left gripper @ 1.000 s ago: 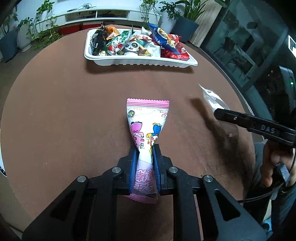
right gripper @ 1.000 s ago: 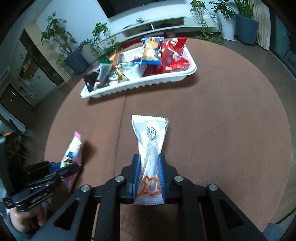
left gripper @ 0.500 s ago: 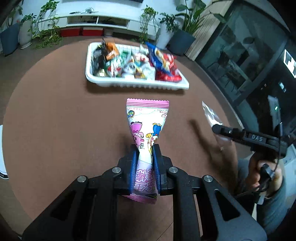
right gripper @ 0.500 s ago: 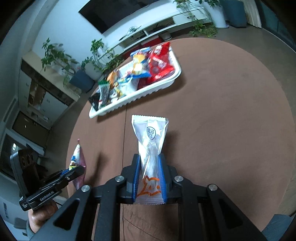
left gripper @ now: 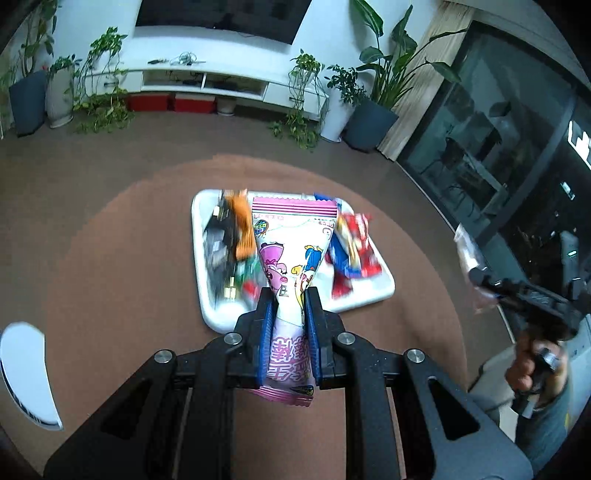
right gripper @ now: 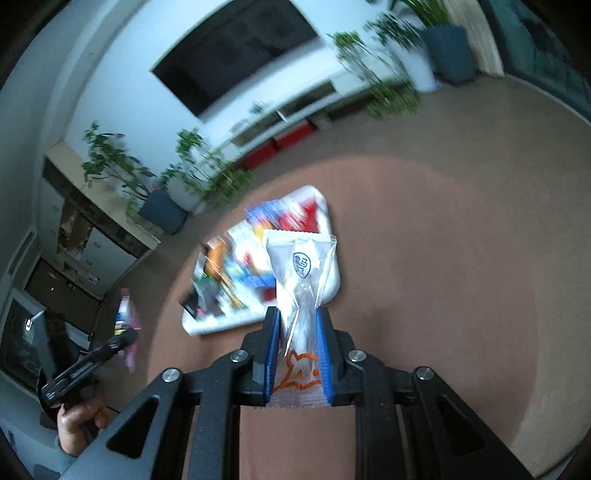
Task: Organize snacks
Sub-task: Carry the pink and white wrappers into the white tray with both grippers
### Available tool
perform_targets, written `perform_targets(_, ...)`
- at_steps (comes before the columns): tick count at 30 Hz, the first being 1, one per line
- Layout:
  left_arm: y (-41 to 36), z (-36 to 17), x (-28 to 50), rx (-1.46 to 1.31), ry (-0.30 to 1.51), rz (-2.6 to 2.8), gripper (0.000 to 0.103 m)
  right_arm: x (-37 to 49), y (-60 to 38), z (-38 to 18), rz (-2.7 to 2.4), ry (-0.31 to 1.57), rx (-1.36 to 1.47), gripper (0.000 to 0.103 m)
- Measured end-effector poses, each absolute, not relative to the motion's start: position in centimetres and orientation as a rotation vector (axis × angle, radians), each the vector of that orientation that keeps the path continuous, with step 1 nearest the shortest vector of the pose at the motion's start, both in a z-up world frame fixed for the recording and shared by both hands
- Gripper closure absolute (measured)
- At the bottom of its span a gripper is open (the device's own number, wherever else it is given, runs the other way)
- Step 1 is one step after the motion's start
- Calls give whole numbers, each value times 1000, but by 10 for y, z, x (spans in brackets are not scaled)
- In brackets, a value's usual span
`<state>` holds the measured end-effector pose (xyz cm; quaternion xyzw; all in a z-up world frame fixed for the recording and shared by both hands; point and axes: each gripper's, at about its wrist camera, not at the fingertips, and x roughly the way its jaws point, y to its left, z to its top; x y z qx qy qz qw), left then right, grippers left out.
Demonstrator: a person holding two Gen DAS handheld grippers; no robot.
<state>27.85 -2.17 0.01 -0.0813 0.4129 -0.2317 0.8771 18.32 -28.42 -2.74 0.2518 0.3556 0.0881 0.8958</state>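
Brown and round, the bench [left gripper: 122, 266] carries a white tray [left gripper: 207, 306] heaped with snack packets; beyond the tray stand potted plants [left gripper: 373, 74], a low white shelf [left gripper: 207, 79] and a dark wall screen [left gripper: 221, 16].

Nearer than the tray, the left gripper [left gripper: 289, 295] has its blue fingers [left gripper: 266, 325] pinching a pink packet [left gripper: 291, 243] around its lower half. The packet stands upright, and its wide sealed top shows in front of the tray's middle, hiding part of the heap. An orange packet [left gripper: 240, 225] lies in the tray's left part, red ones [left gripper: 360, 243] in its right part.

The right gripper [right gripper: 297, 321] is also nearer than the tray, its fingers [right gripper: 271, 350] pressed onto a clear packet [right gripper: 301, 273] with an orange print near its bottom edge. That packet too points up, its top overlapping the tray's [right gripper: 334, 280] right corner. The tray's contents are blurred in this view.

Left of the tray, a white object [left gripper: 26, 373] sits at the bench edge, cut off by the frame.
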Motion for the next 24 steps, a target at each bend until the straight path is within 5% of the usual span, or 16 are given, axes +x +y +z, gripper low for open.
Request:
perform_targets(7, -56, 0, 348, -141, 882, -463, 88, 264, -212, 11, 304, 747, 413, 82)
perform_targets(24, -95, -87, 439, -96, 965, -397, 85, 378, -151, -77, 228, 979, 242, 82)
